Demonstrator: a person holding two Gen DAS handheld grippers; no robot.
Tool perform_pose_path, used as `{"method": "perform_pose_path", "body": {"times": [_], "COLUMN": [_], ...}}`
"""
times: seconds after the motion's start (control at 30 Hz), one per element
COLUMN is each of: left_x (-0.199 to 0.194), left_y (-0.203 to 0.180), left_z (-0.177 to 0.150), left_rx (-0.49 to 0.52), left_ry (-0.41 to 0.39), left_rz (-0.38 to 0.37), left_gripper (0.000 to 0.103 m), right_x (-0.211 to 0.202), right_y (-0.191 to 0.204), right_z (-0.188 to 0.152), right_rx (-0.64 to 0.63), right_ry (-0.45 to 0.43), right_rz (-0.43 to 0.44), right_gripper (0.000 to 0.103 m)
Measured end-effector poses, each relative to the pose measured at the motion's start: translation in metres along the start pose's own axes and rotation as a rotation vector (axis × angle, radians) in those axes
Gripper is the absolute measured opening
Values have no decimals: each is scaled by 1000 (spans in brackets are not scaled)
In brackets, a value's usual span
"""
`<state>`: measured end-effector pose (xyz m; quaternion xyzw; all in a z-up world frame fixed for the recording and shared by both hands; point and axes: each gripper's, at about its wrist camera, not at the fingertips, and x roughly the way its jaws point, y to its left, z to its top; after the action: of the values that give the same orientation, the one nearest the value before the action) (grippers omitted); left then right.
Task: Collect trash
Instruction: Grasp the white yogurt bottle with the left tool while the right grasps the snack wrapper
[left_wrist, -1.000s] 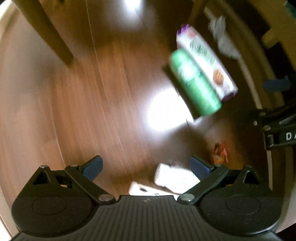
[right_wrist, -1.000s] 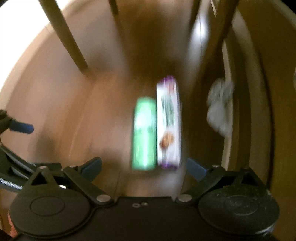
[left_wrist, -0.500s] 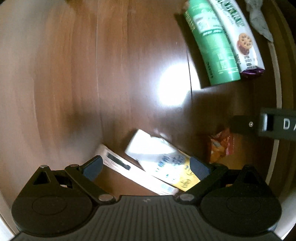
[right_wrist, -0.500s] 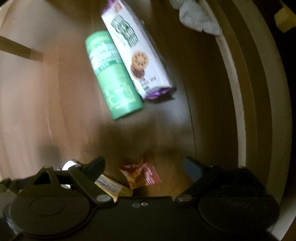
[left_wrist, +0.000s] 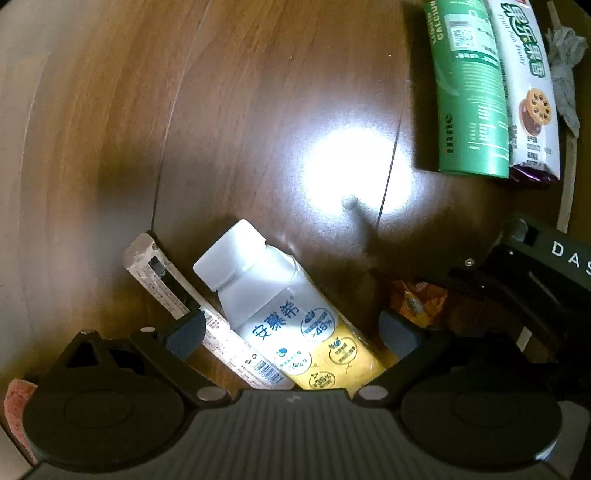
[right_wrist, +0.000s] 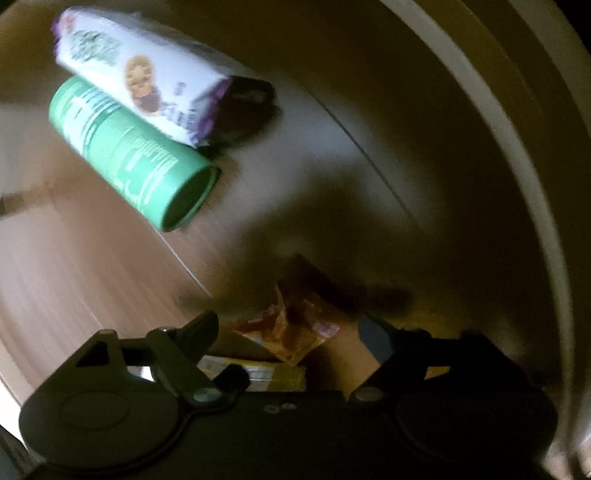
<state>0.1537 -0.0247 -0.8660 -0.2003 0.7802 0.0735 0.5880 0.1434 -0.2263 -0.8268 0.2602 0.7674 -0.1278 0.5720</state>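
Trash lies on a wooden floor. In the left wrist view, a white and yellow drink bottle (left_wrist: 288, 314) and a flat white carton (left_wrist: 177, 288) lie between the fingers of my open left gripper (left_wrist: 291, 332). A small orange wrapper (left_wrist: 417, 301) lies to its right, next to my right gripper. A green tube (left_wrist: 469, 92), a white and purple biscuit packet (left_wrist: 528, 85) and a crumpled grey tissue (left_wrist: 565, 66) lie far right. In the right wrist view, my open right gripper (right_wrist: 291, 332) hovers over the orange wrapper (right_wrist: 291, 328); the green tube (right_wrist: 129, 155) and the biscuit packet (right_wrist: 147, 74) lie beyond.
A pale skirting board or wall edge (right_wrist: 517, 147) curves along the right side. The right gripper's black body (left_wrist: 535, 280) sits close to the left one. A bright light glare (left_wrist: 358, 173) marks the floor's middle.
Both grippers have dropped toward the floor. The bottle and carton now lie between the left fingers, and the orange wrapper has come between the right fingers.
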Motion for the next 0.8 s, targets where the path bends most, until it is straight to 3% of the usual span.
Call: {"method": "perform_pose_path", "body": {"times": [0.1,0.23,0.4,0.6,0.8], "left_x": [1,10,15,12,-3], "left_y": [-3,-4,-5,-10,-3], "left_z": [-3,-3,2,8,17], "left_rx": [29,47,70,120,144], "left_ry": [-10,9,23,9,-38], "left_rz": [10,8,19,35,47], "left_gripper": [99,76,65,58,56], "right_x": [6,15,15,17,-6], "right_y": [-10,-16,-17,-3,27], "right_z": [0,-1,0,0,-3], "right_rx": [58,89,70,-24,-218], "right_ry": [-4,12,-2,-24,-123], "right_rz": [16,19,29,40,-3], "right_gripper": [78,63,47,35,27]}}
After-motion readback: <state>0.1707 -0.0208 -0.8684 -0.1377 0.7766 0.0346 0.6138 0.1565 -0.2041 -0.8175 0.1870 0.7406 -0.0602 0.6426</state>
